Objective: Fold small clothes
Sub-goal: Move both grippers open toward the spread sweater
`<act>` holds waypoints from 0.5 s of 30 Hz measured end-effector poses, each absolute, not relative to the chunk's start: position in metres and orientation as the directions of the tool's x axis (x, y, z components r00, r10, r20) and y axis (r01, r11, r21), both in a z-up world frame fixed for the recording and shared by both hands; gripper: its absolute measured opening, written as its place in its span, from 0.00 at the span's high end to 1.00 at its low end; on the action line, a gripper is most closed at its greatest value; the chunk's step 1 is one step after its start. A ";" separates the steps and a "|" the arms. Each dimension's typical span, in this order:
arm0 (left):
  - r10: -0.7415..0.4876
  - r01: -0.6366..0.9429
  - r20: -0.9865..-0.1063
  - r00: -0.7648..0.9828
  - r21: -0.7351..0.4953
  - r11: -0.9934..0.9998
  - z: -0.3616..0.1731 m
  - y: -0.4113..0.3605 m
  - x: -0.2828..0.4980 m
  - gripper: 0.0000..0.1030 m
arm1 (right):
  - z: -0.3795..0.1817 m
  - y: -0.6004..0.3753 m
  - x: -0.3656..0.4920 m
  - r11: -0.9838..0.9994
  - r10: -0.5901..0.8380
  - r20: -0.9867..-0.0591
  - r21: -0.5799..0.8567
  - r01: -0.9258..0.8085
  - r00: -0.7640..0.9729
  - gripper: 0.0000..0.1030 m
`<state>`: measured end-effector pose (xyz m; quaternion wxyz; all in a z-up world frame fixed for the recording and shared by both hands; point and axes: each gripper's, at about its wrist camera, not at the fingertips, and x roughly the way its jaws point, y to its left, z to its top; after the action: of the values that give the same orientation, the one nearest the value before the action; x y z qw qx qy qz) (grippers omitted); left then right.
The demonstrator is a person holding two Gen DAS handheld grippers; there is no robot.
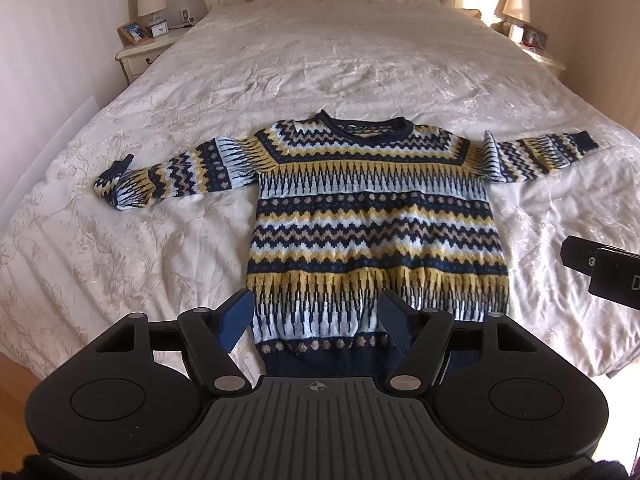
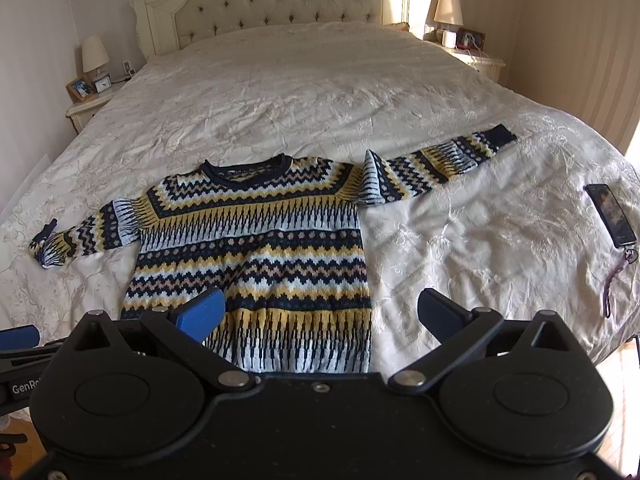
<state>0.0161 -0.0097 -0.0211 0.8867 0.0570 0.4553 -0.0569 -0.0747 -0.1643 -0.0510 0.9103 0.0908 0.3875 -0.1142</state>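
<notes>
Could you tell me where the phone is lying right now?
In the right wrist view, the phone lies on the bedspread at the right edge, beyond the sweater's outstretched sleeve.

Daylight from right, sharp, fisheye-bent edges.

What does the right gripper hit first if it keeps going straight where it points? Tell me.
Most likely the sweater: the open right gripper aims down at its lower right edge, empty. Depth is unclear, so it could land on the bedspread just beside the hem.
</notes>
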 end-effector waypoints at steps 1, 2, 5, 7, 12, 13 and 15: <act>-0.048 0.152 -0.816 0.577 0.049 0.987 -0.022 -0.010 0.016 0.34 | -0.052 -0.164 -0.075 0.958 -0.138 -0.728 0.075 0.278 0.671 0.01; -0.047 0.151 -0.818 0.573 0.049 0.987 -0.023 -0.010 0.015 0.34 | -0.052 -0.165 -0.075 0.958 -0.137 -0.731 0.074 0.278 0.668 0.01; -0.045 0.150 -0.827 0.561 0.048 0.988 -0.026 -0.010 0.015 0.34 | -0.054 -0.165 -0.075 0.958 -0.134 -0.739 0.074 0.277 0.660 0.01; -0.046 0.153 -0.834 0.551 0.046 0.987 -0.028 -0.011 0.014 0.34 | -0.055 -0.165 -0.075 0.958 -0.133 -0.743 0.072 0.276 0.656 0.01; -0.054 0.170 -0.850 0.524 0.042 0.985 -0.032 -0.015 0.011 0.34 | -0.056 -0.164 -0.076 0.960 -0.130 -0.750 0.069 0.273 0.648 0.01; -0.055 0.173 -0.853 0.520 0.042 0.984 -0.033 -0.016 0.010 0.34 | -0.056 -0.164 -0.076 0.960 -0.130 -0.752 0.068 0.272 0.646 0.01; -0.054 0.175 -0.857 0.513 0.042 0.984 -0.035 -0.017 0.009 0.34 | -0.056 -0.164 -0.077 0.961 -0.130 -0.754 0.066 0.270 0.644 0.01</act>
<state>0.0088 -0.0170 -0.0348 0.8676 0.0616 0.4890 -0.0660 -0.0768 -0.1639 -0.0562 0.9024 0.0864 0.4073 -0.1108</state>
